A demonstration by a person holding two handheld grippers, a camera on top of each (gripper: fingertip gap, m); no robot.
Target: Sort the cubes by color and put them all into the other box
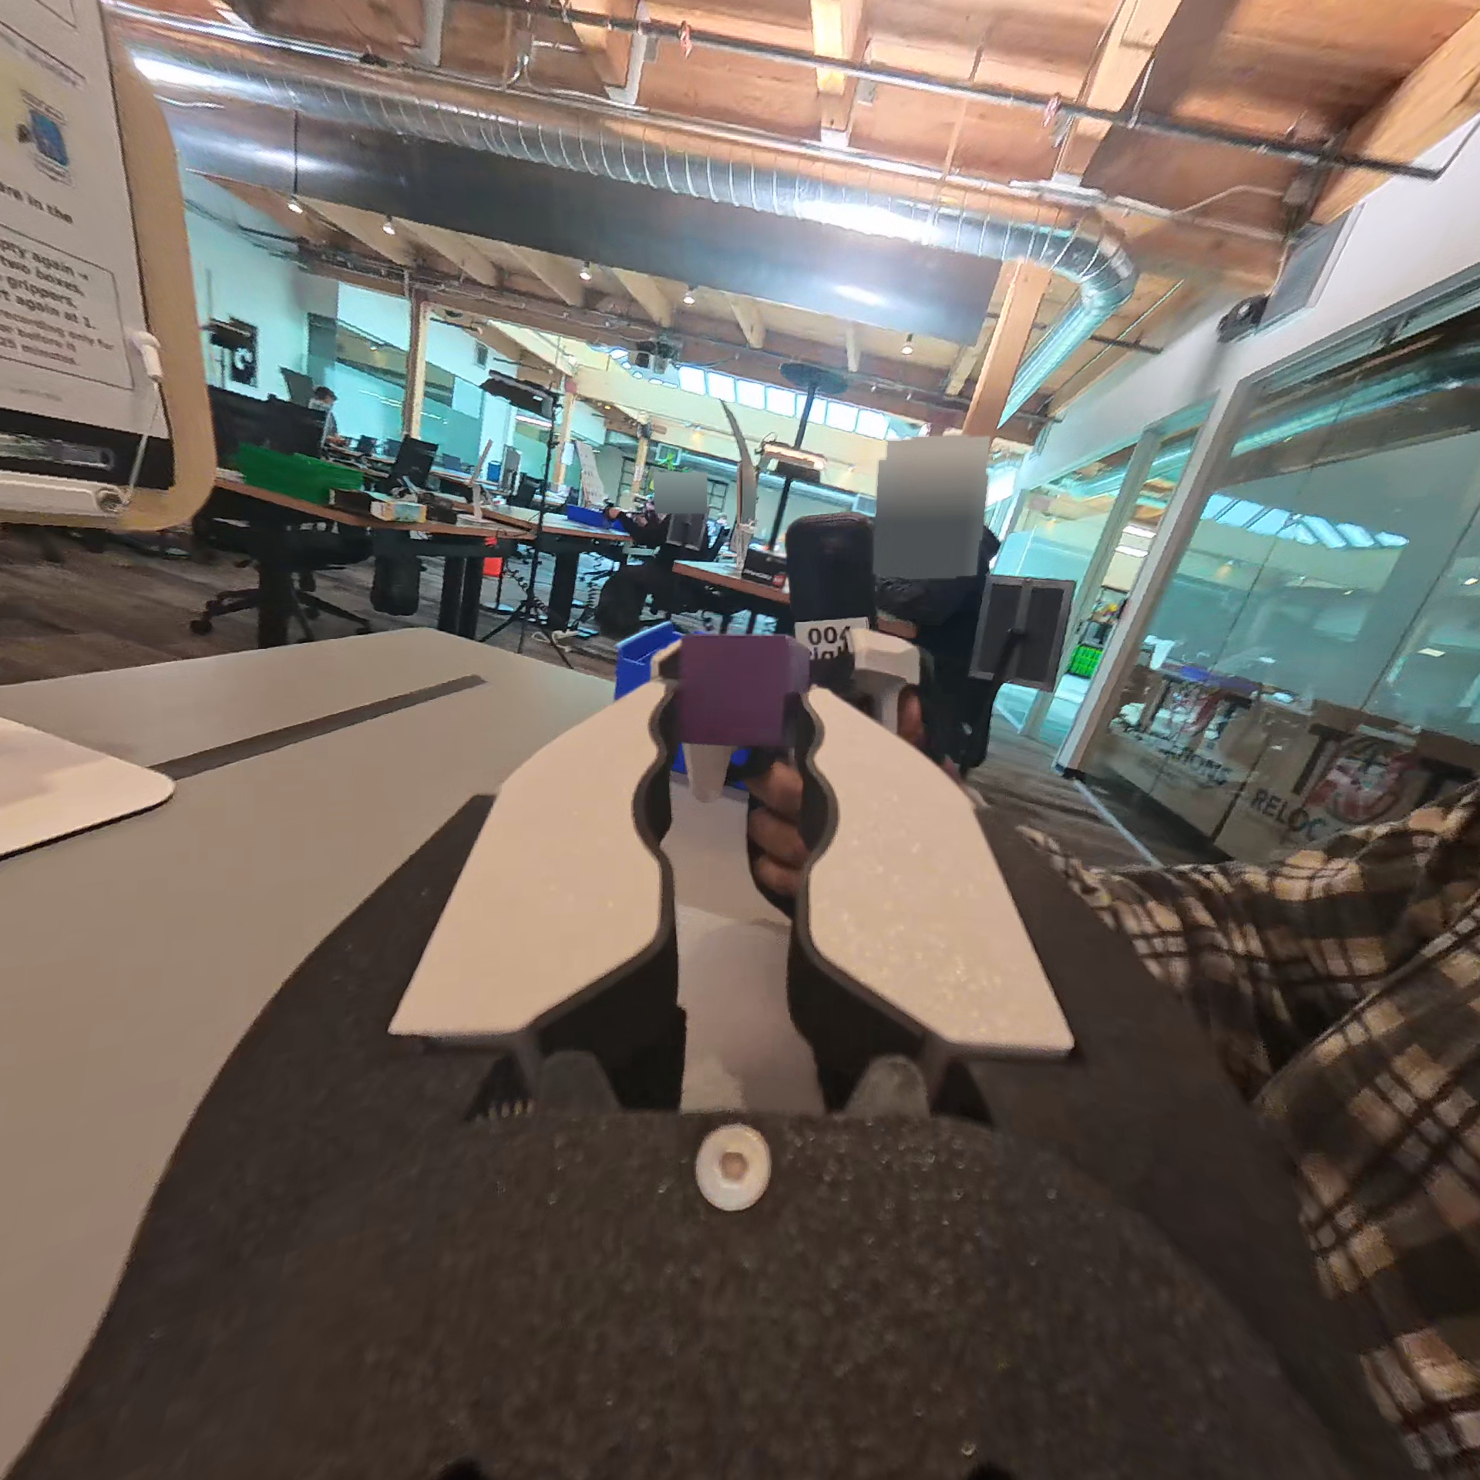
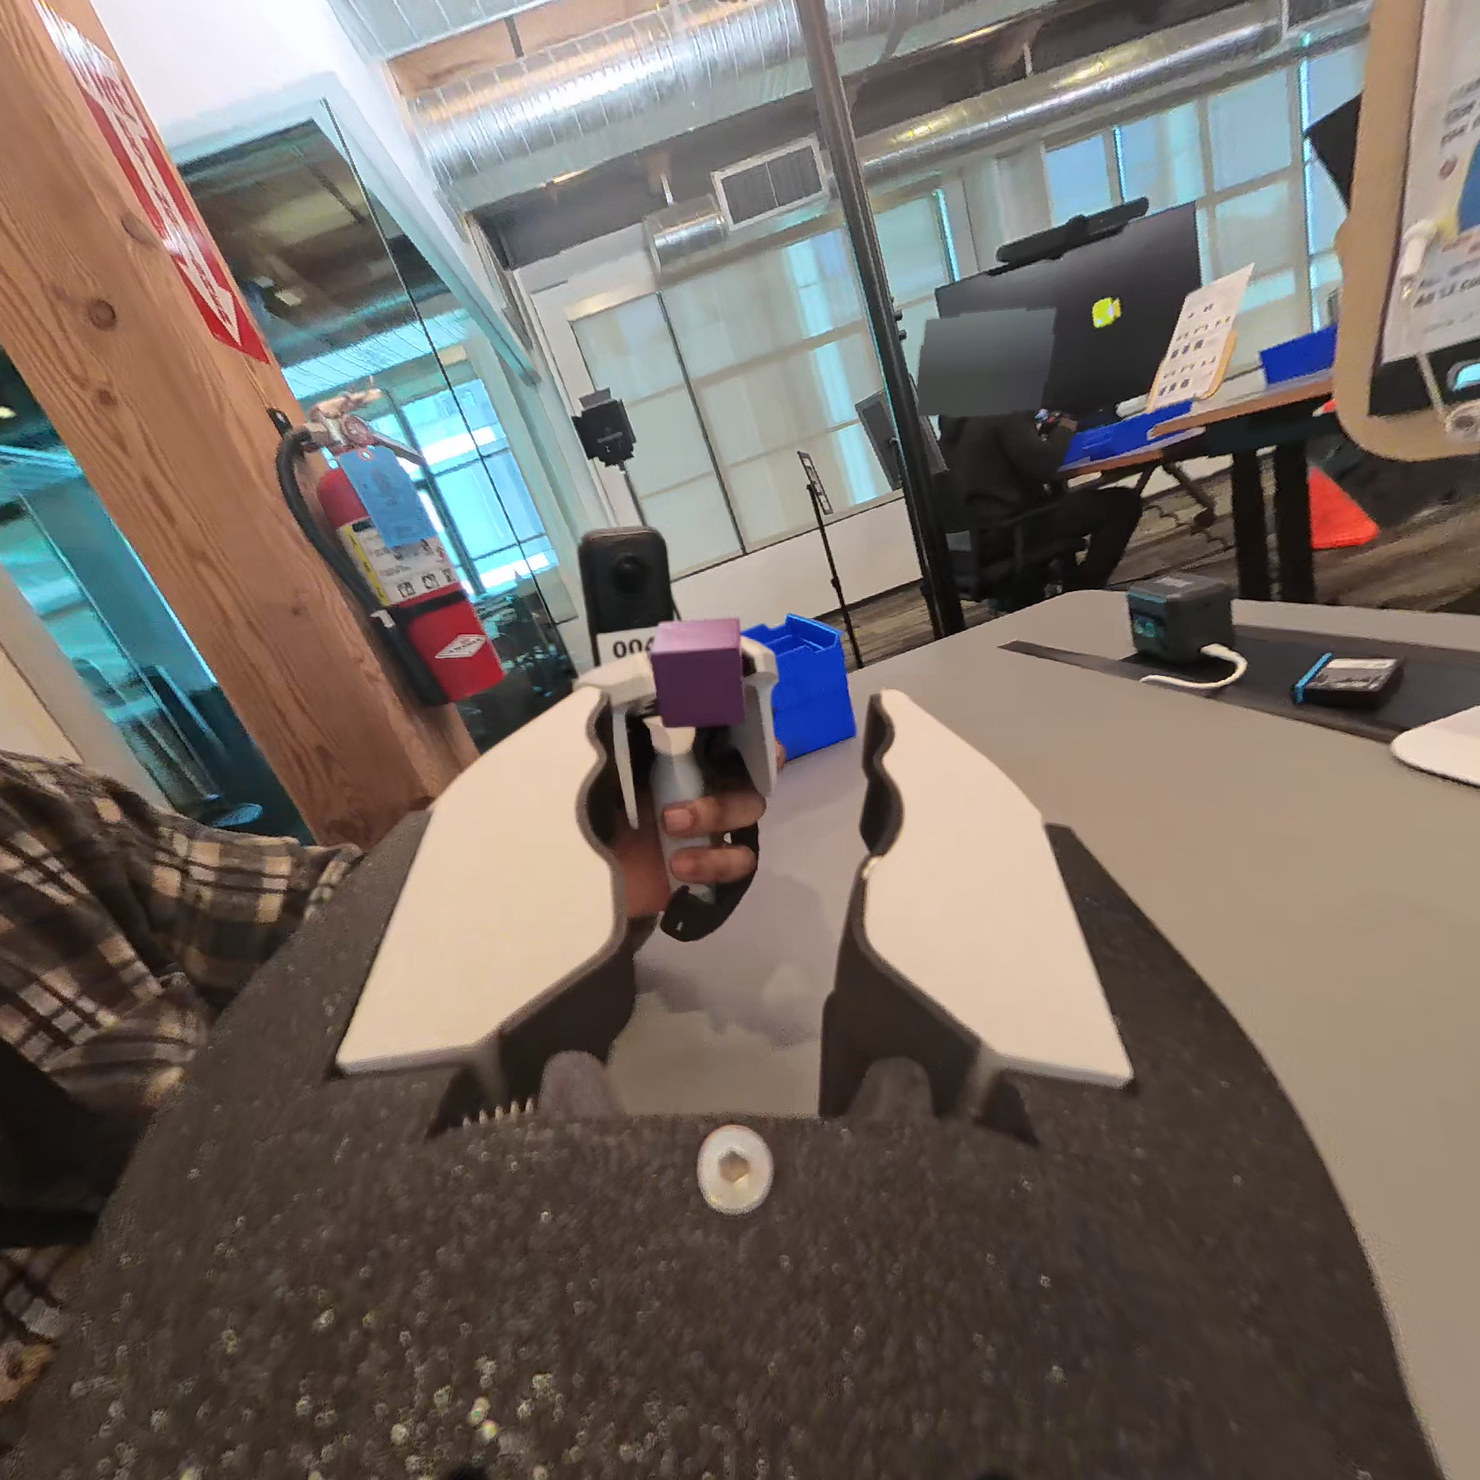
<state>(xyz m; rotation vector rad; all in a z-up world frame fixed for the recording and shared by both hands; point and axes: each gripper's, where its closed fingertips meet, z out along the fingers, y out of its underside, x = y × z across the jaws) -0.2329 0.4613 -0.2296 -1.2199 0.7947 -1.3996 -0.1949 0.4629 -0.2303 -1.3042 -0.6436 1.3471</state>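
Purple cube [image 1: 730, 695] clamped in left gripper [image 1: 733, 705], held aloft for binning; right gripper [image 2: 737, 745] spread wide, nothing held.

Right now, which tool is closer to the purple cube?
Left. The left tool is shut on the purple cube; the right tool is open, facing it from a short way off.

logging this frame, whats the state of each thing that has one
left hand-held gripper: shut on the purple cube, held up off the table
purple cube: clamped between the fingertips, in the air
right hand-held gripper: open, holding nothing
blue box: upright on the grey table, open top
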